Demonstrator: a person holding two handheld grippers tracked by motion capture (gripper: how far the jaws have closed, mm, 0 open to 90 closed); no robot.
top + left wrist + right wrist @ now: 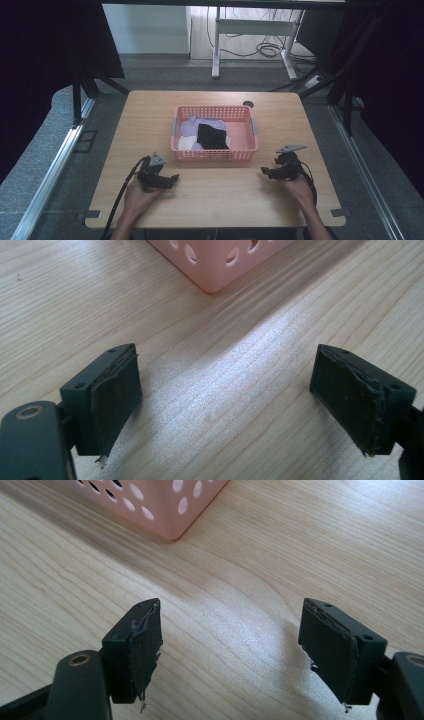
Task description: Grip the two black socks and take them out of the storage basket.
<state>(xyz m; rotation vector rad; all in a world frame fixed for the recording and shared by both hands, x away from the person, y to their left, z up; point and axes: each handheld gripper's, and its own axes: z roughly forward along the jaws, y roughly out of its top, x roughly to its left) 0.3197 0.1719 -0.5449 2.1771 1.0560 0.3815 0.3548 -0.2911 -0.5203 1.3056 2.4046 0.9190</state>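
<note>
A pink basket (215,150) sits at the centre of the high view on a wooden table (150,115), holding a black cloth (212,136) over pale lilac and white cloths (192,127). No writing or brand is readable anywhere. The left gripper (172,178) rests lower left, jaws apart over bare wood. The right gripper (264,171) rests lower right, jaws also wide apart, nothing between them.
</note>
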